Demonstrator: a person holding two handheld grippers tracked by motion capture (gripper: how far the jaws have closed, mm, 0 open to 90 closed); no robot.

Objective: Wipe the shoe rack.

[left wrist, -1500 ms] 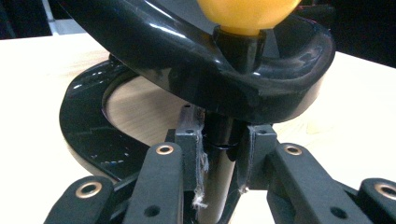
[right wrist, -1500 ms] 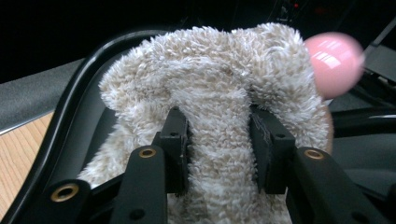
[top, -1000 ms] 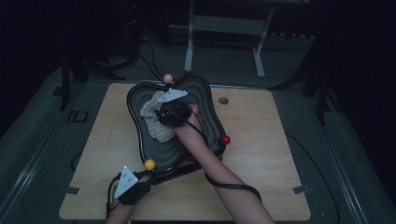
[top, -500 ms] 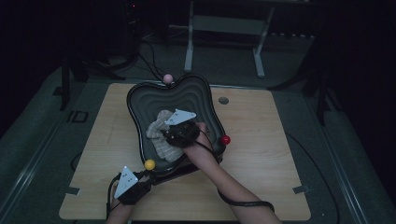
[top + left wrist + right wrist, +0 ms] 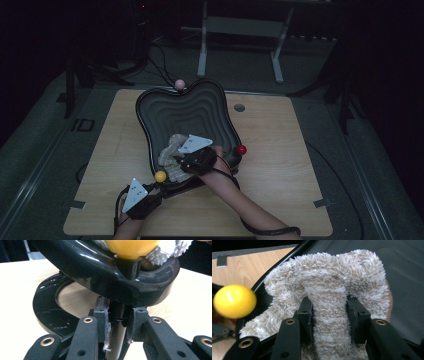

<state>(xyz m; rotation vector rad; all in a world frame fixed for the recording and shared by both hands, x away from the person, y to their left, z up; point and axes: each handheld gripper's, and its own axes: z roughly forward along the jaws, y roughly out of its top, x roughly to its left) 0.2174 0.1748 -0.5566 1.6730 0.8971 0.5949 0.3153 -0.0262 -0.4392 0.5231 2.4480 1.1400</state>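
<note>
A black, ridged, heart-shaped tray [image 5: 200, 107] stands on a stem over a round black base [image 5: 47, 312] on the wooden table. A beige fluffy cloth [image 5: 172, 155] [image 5: 329, 292] lies in the tray's near part. My right gripper [image 5: 180, 162] [image 5: 329, 317] is shut on a fold of the cloth. My left gripper [image 5: 150, 196] [image 5: 118, 325] is shut on the tray's black stem [image 5: 117, 332], just under the rim. A yellow ball [image 5: 160, 176] [image 5: 131, 247] [image 5: 234, 300] sits on the near rim, a red ball [image 5: 241, 149] at the right rim, a pink ball [image 5: 179, 84] at the far rim.
The wooden table [image 5: 280, 160] has bare room left and right of the tray. A small round grommet [image 5: 239, 107] is set into it behind the tray. Cables trail from both grippers toward the near edge. Metal stand legs [image 5: 202, 50] rise beyond the table.
My right gripper has dragged the cloth from the tray's far middle toward the near rim. The pink ball at the far rim has come into sight. The left gripper has kept still.
</note>
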